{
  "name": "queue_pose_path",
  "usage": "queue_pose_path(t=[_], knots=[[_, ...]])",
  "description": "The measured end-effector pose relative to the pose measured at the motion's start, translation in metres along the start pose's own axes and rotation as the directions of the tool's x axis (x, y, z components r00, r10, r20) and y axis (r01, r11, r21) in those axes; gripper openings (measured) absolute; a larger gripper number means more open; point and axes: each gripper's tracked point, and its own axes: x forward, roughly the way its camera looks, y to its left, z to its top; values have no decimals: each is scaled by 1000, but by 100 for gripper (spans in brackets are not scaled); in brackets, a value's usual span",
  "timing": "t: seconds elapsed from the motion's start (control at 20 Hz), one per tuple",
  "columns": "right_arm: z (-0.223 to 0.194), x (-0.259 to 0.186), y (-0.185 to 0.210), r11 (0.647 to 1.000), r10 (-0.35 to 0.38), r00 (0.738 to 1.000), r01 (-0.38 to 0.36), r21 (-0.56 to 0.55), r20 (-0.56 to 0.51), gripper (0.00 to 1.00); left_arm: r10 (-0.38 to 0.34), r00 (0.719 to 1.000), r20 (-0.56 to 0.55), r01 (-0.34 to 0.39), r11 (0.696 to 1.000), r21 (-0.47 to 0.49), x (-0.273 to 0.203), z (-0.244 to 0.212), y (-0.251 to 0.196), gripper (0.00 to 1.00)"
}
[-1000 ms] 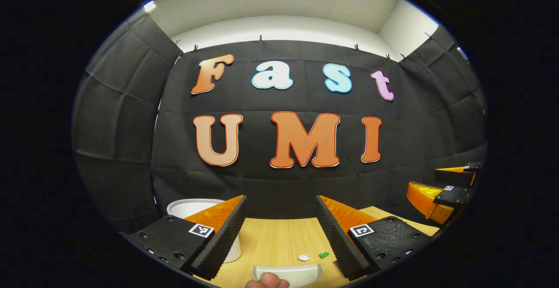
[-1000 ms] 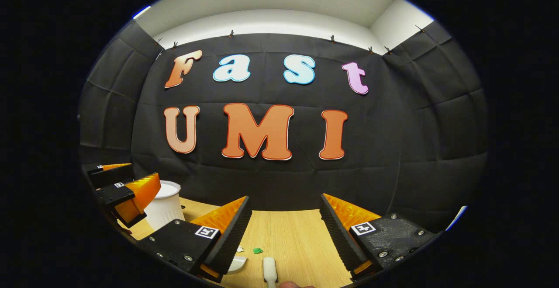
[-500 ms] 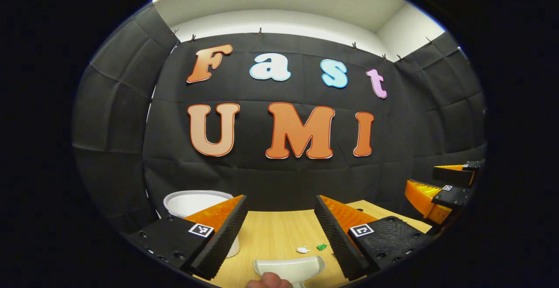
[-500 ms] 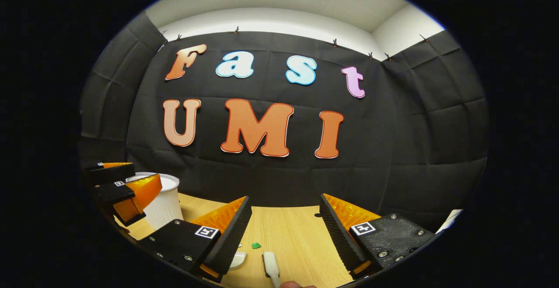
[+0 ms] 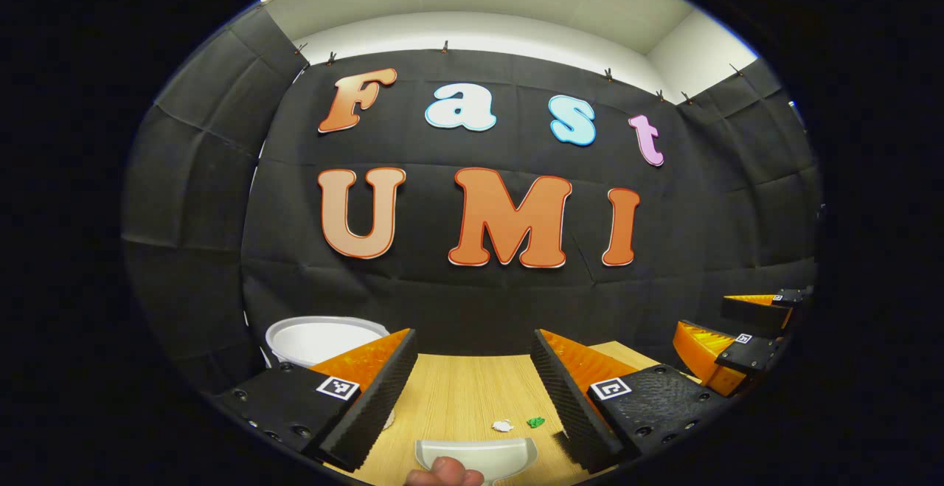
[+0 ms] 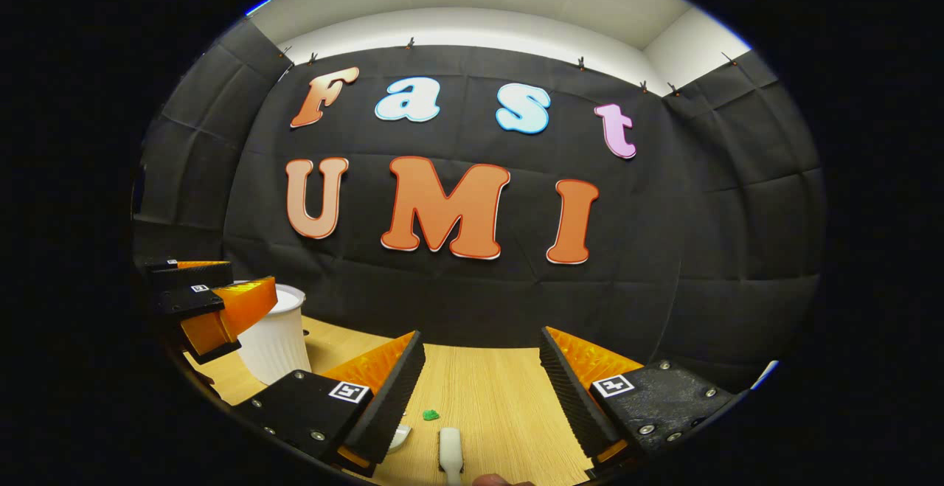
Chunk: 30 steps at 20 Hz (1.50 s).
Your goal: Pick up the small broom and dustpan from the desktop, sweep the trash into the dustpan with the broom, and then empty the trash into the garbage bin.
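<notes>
On the wooden table the white dustpan [image 5: 476,453] lies just below and between the fingers of my left gripper [image 5: 472,397], which is open and holds nothing. A white scrap [image 5: 503,425] and a green scrap [image 5: 535,422] lie just beyond the pan. The small white broom [image 6: 450,453] lies on the table between the fingers of my right gripper [image 6: 479,397], also open and empty. The green scrap [image 6: 431,415] sits to the broom's left, with the dustpan's edge [image 6: 398,438] half hidden by my left finger. The white ribbed garbage bin [image 5: 317,338] stands at the back left.
A fingertip [image 5: 442,475] shows at the bottom edge over the dustpan. The right gripper [image 5: 737,346] hovers at the far right of the left gripper view. The left gripper [image 6: 214,309] hangs in front of the bin [image 6: 276,342]. The black cloth wall closes the table's back.
Both grippers have drifted slightly with their jaws still open. In the right gripper view the bin and the left gripper sit higher. The broom, dustpan and scraps have not moved on the table.
</notes>
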Motion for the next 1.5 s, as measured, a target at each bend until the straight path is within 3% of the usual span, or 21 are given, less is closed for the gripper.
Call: queue_pose_path(t=[0.65, 0.85, 0.95, 1.05, 1.15, 1.25, 1.35, 1.5], knots=[[-33, 21, -8, 998, 70, 993, -70, 0, -96, 94, 37, 992, -118, -36, 999, 7, 12, -38, -17, 98], [-67, 31, -11, 990, 141, 970, -136, 41, -200, 94, 58, 964, -259, -71, 997, -41, 16, -83, -30, 98], [-95, 33, -12, 985, 175, 944, -164, 60, -282, 94, 76, 937, -341, -98, 994, -48, 15, -106, -36, 98], [-126, 30, -9, 976, 217, 903, -200, 83, -372, 94, 89, 886, -455, -131, 990, -60, 8, -143, -36, 98], [-157, 30, -7, 974, 226, 853, -204, 98, -470, 94, 84, 808, -583, -136, 990, -46, 1, -179, -36, 98], [-191, 28, -1, 975, 220, 791, -195, 106, -571, 94, 36, 708, -706, -112, 992, -61, -11, -221, -40, 98], [-222, 22, 5, 979, 198, 733, -179, 97, -651, 95, -1, 583, -812, -96, 993, -70, -28, -259, -41, 99], [-269, 4, 12, 984, 159, 607, -163, 74, -779, 95, -54, 420, -906, -107, 988, -109, -23, -276, -38, 99]])
